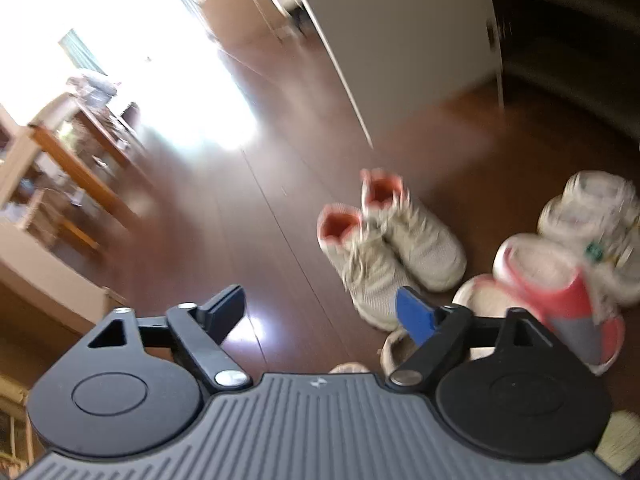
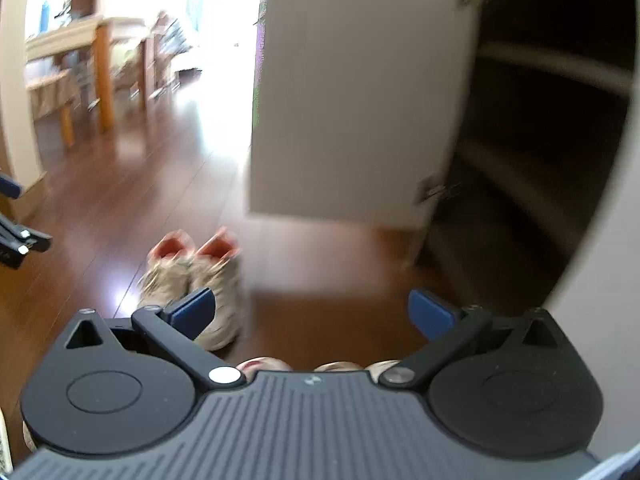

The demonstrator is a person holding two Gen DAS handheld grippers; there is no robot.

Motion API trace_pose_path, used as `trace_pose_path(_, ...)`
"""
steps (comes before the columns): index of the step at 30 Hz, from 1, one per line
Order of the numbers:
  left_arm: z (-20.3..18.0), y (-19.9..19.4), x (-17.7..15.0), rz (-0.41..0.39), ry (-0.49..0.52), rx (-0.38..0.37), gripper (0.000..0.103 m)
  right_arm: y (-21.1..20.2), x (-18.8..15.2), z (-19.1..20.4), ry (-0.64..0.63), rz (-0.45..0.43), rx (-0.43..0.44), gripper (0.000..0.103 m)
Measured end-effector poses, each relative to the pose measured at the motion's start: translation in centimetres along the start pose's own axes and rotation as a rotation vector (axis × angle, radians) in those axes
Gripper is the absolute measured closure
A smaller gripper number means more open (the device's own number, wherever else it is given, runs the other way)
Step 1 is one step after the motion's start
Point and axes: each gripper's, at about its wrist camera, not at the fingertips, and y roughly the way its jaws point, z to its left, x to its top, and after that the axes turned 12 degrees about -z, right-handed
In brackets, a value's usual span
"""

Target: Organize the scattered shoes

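Note:
A pair of beige sneakers with orange lining [image 1: 390, 244] stands side by side on the dark wood floor, ahead and right of my left gripper [image 1: 320, 312], which is open and empty. A red, white and grey shoe [image 1: 560, 300] lies to their right, with white shoes [image 1: 592, 216] behind it. In the right wrist view the beige pair [image 2: 196, 280] sits ahead and left of my right gripper [image 2: 312, 314], which is open and empty. More shoes [image 2: 264, 365] peek out just under that gripper's body.
An open white cabinet door [image 2: 352, 92] stands ahead, with dark shelves [image 2: 520, 140] inside to its right; it also shows in the left wrist view [image 1: 400, 40]. A wooden table and chairs [image 2: 88, 68] stand far left. A cardboard box [image 1: 44, 284] sits left of the left gripper.

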Motion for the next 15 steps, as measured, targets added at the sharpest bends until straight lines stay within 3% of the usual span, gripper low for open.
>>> trace_pose_path(3,1.2,-3.9,1.7,-0.029,-0.12,0.034,0.008,-4.9,2.0,-2.8,0.102,-0.071,-0.028,0.001)
trace_pose_path(7,2.4,-9.0,1.7,-0.015,-0.313,0.126,0.008,-8.6,3.9,-4.8,0.226,-0.094,-0.027,0.001)
trace_pose_path(11,3.0,-11.3,0.7,0.048,-0.412,0.123,0.008,-10.3,7.0,-4.6,0.19,-0.145,-0.03,0.001)
trace_pose_path(15,2.8,-13.3,-0.6,0.072,-0.463,0.103,0.008,-14.8,11.2,-2.7,0.137,-0.228,-0.042,0.001)
